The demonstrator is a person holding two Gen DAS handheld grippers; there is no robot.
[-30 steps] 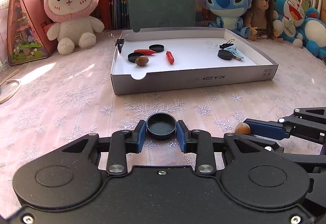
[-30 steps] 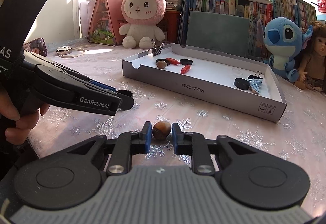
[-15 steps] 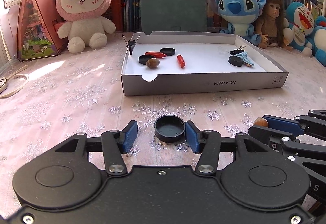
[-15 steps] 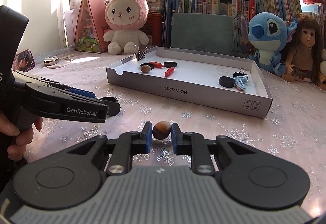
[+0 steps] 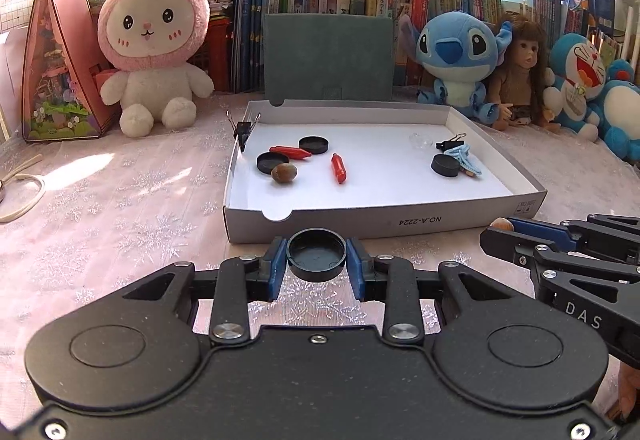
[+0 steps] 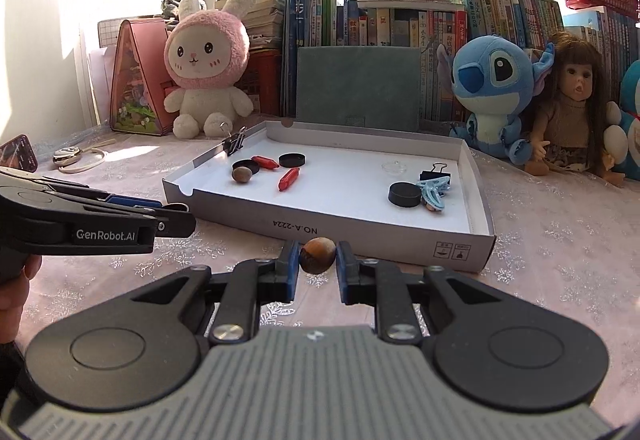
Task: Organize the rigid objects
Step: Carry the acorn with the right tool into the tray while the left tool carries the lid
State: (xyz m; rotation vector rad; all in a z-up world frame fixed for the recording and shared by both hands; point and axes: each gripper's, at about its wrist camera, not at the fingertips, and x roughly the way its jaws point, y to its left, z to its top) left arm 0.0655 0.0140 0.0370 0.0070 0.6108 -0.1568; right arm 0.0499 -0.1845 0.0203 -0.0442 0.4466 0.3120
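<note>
Between the blue pads of the left tool (image 5: 317, 255) sits a black cap (image 5: 316, 253), clamped across its round wall after the jaws had just been closing on it; gripped at the widest span and kept open side up, it will likely drop flat when let go. Just right of that tool, the right tool (image 6: 318, 255) is clenched on a brown nut (image 6: 317, 254), pinched at its middle so the rounded shell cannot roll out. Both loads hang just short of the near wall of the white cardboard tray (image 5: 400, 226), low over the counter (image 5: 120, 224), which suggests each is meant to clear that wall and join its own kind. Ahead and left of the left tool lie two more black caps (image 5: 273, 162), a second nut (image 5: 284, 173) and two red crayon-like sticks (image 5: 338, 168); ahead and right lie another black cap (image 5: 445, 164), a pale blue clip (image 5: 464, 159) and a black binder clip (image 5: 450, 142). The held cap is shallow, matte, with a raised rim; the nut is glossy brown with a darker, rougher end turned left.
</note>
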